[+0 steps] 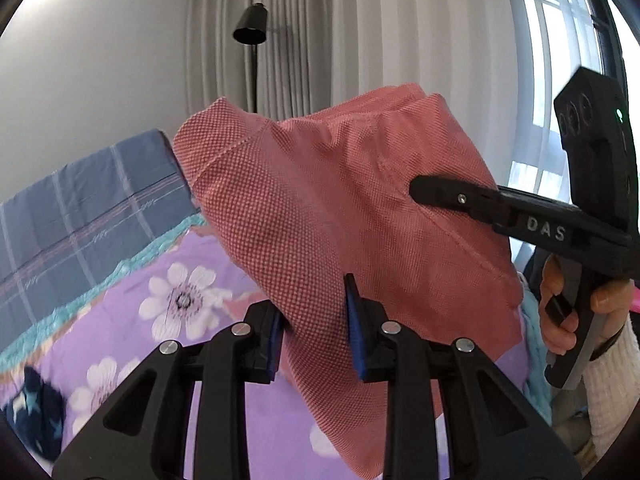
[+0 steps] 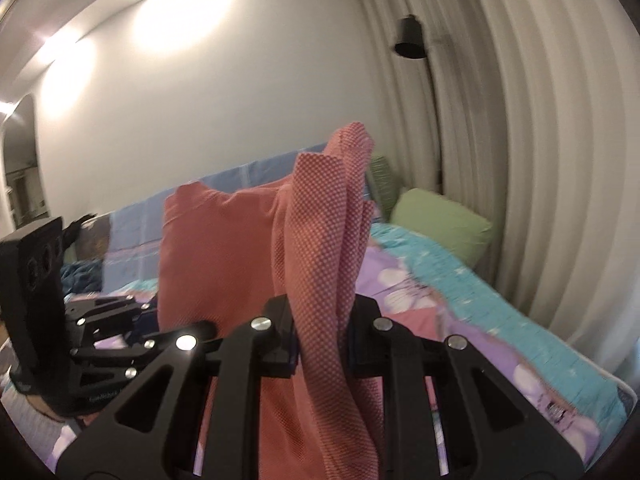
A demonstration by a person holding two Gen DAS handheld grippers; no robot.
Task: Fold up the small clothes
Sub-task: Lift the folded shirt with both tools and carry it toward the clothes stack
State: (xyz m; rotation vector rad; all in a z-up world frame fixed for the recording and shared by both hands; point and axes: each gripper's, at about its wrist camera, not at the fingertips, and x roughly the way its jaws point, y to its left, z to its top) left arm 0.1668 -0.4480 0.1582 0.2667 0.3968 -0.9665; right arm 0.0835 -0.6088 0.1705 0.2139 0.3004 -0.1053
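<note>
A salmon-pink mesh garment [image 1: 332, 200] hangs in the air above the bed. In the left wrist view my left gripper [image 1: 316, 320] stands open, its blue pads on either side of a lower fold of the cloth. My right gripper [image 1: 420, 190] comes in from the right with its fingers against the cloth. In the right wrist view my right gripper [image 2: 324, 344] is shut on a bunched fold of the garment [image 2: 324, 248], which rises above the fingers. My left gripper [image 2: 120, 312] shows at the left, beside the cloth's hanging panel.
The bed has a purple floral cover [image 1: 132, 320] with a teal edge and a blue plaid sheet [image 1: 80, 208]. A dark blue starred garment [image 1: 36, 412] lies at the left. A green pillow [image 2: 440, 224], a black lamp [image 2: 410, 38] and curtains [image 2: 540, 160] stand behind.
</note>
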